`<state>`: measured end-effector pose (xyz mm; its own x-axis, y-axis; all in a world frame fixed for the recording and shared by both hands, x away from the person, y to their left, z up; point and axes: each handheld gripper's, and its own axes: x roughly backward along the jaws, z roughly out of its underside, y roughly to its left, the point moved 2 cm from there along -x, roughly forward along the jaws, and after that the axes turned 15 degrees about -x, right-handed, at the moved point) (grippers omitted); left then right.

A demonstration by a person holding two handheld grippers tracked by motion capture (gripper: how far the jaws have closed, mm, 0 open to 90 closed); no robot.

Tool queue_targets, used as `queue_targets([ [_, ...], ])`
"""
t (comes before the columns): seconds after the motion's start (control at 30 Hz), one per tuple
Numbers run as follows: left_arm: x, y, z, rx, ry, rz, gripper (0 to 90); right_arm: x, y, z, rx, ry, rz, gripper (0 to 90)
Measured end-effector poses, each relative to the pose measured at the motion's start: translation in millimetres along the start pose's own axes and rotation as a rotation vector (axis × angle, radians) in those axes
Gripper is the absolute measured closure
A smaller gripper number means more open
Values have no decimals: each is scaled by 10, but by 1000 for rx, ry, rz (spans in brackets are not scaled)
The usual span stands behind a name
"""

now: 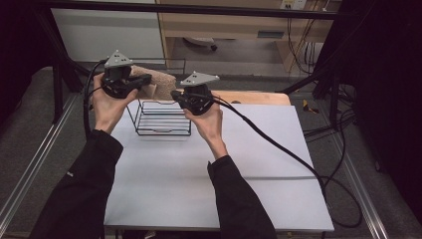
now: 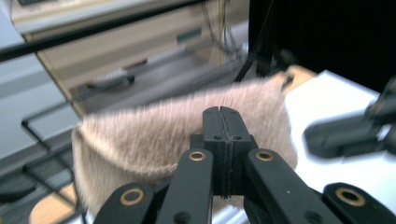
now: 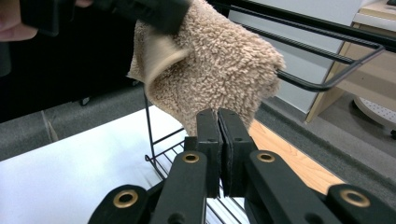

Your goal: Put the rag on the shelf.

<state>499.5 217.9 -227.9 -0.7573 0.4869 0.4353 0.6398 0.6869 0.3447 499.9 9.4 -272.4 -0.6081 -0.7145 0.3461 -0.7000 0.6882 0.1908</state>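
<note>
The left gripper (image 1: 144, 79) is held up off the table in the person's left hand (image 1: 107, 102), and its own view shows the two black jaws pressed flat together with only a thin seam between them, pinching the near edge of a tan fleecy cloth (image 2: 177, 130). The right gripper (image 1: 175, 94) sits in the right hand (image 1: 209, 122) just beside it, a little lower and nearer the person; its jaws are likewise closed tight against each other, and in the right gripper view the tip of them lies against the lowest hanging corner of the cloth (image 3: 205, 65), though whether any fabric is caught between them I cannot tell. Just past both grippers the cloth hangs in the air, bunched and folded with a smoother inner face turned out on one side, its upper part held by the left gripper (image 3: 140, 9). Directly under and slightly beyond the two grippers stands a black wire rack (image 1: 161, 119) on the pale grey table top (image 1: 249, 174), its top rail running behind the cloth. Beyond the rack a strip of light wooden board (image 1: 259, 97) borders the far edge of the table. Farther off are a black frame bar and a wooden cabinet (image 1: 224, 25).
</note>
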Motion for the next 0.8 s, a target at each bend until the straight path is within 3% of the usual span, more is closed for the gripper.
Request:
queue_targets([
  [0.17,150,75,270,-1,47,-18,898,44,-30,29,-5,0,2,877],
  [0.33,271,145,475,59,7,-12,892,59,-22,40,-10,-3,-1,836],
  [0.47,362,84,618,89,-28,8,823,108,-15,52,-20,-6,-11,760],
  [0.63,410,-36,855,121,-12,40,691,211,-37,132,-46,6,-20,628],
  [0.8,407,-170,1108,142,11,62,548,344,-119,321,-64,38,-8,479],
])
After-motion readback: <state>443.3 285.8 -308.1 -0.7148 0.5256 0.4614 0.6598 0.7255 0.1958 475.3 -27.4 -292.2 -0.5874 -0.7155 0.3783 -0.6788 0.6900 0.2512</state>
